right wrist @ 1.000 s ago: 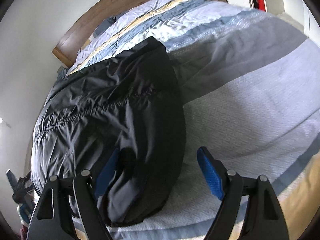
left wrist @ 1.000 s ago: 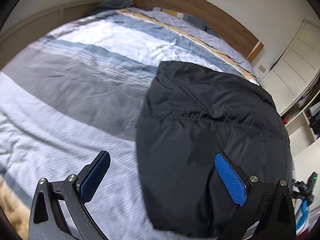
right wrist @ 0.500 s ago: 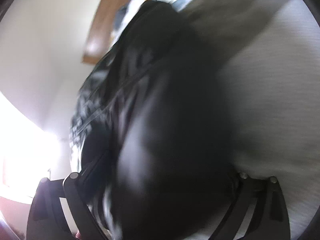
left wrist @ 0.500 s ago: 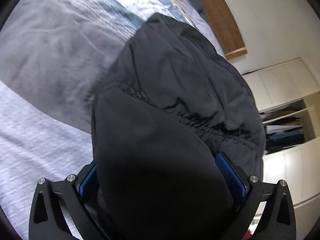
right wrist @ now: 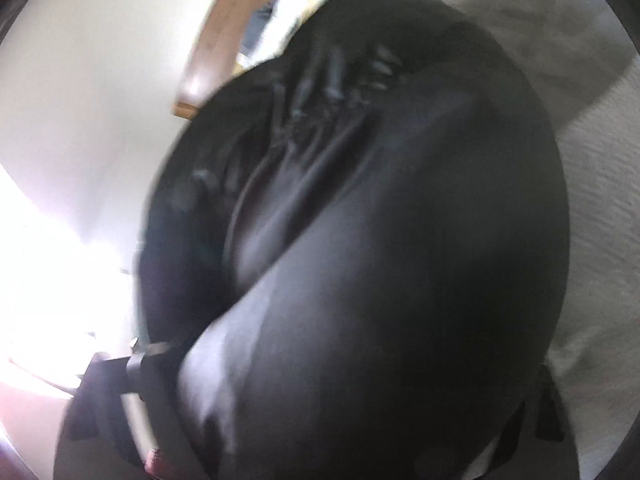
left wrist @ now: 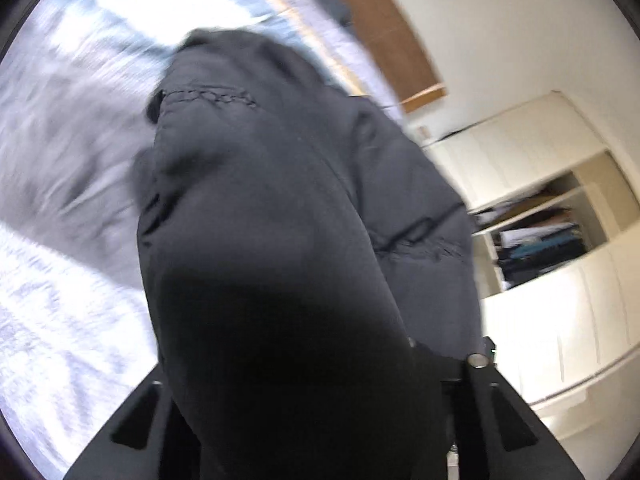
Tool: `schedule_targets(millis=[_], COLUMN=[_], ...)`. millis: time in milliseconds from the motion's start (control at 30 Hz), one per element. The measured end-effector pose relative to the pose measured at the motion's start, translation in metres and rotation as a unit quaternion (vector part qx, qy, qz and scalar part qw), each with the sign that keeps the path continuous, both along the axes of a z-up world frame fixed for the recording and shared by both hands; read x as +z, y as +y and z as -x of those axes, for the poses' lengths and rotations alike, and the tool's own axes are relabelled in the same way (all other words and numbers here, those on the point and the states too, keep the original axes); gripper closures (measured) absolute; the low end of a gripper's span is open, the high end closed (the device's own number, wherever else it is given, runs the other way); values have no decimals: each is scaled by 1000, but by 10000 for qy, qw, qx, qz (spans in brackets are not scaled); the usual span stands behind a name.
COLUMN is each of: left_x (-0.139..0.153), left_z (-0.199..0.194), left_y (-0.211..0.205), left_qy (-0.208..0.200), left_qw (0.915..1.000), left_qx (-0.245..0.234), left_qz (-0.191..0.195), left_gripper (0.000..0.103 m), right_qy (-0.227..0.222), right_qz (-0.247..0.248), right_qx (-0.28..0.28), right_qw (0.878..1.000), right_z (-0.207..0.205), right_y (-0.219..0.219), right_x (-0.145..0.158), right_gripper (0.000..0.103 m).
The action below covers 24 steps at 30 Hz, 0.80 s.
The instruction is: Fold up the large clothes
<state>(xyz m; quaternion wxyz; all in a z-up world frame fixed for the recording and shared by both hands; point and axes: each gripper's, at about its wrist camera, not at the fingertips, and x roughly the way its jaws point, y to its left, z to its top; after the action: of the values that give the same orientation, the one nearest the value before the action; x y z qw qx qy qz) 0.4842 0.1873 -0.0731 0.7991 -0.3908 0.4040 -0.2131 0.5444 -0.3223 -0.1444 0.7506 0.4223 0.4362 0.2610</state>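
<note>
Black padded jacket point(left wrist: 280, 220) on the striped duvet point(left wrist: 60, 200) bulges over my left gripper point(left wrist: 320, 380) and right gripper point(right wrist: 340, 400), long axis running ahead toward the headboard point(left wrist: 384, 28); finger closure hidden, cannot tell.

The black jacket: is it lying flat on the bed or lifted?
Lifted at the near end: the jacket bulges up over both sets of fingers, hiding them, while its far end still meets the bed.
</note>
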Motion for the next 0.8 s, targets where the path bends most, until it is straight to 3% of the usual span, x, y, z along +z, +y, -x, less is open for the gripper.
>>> schedule_targets(millis=[100,167,267,400,500,633,733,800], left_x=[38,63,96,114,92,37,16,18], left_z=[5,9,25,52,68,79,90,95], left_y=[-20,-31,-45,-43,-35,-23,2,14], left_qy=[-390,-628,-982,-1260,-1005,-115,351,520], left_qw=[9992,9978,9944,9907,9931,9958,9949,9925], left_qx=[-121,-228,-395,-514,-499,-321,-29,129], left_qz=[8,36,74,28,-346,-851,-940,-1097], left_gripper=[81,81,81,81,81,79,67,52], right_qy=[-339,-605,-983,-1278,-1091,-445,-199,-68], right_qz=[32,116,108,11,99,445,635,974], right_qx=[98,222,308,348,329,136,-230,-364], right_qw=[9994,9979,9946,9912,9934,9979,9975,9946], right_z=[-1,2,17,50,68,83,94,99], right_y=[10,17,19,8,4,1,-12,-15], right_x=[37,65,101,121,101,51,38,38], right_gripper=[57,62,63,63,63,60,47,32])
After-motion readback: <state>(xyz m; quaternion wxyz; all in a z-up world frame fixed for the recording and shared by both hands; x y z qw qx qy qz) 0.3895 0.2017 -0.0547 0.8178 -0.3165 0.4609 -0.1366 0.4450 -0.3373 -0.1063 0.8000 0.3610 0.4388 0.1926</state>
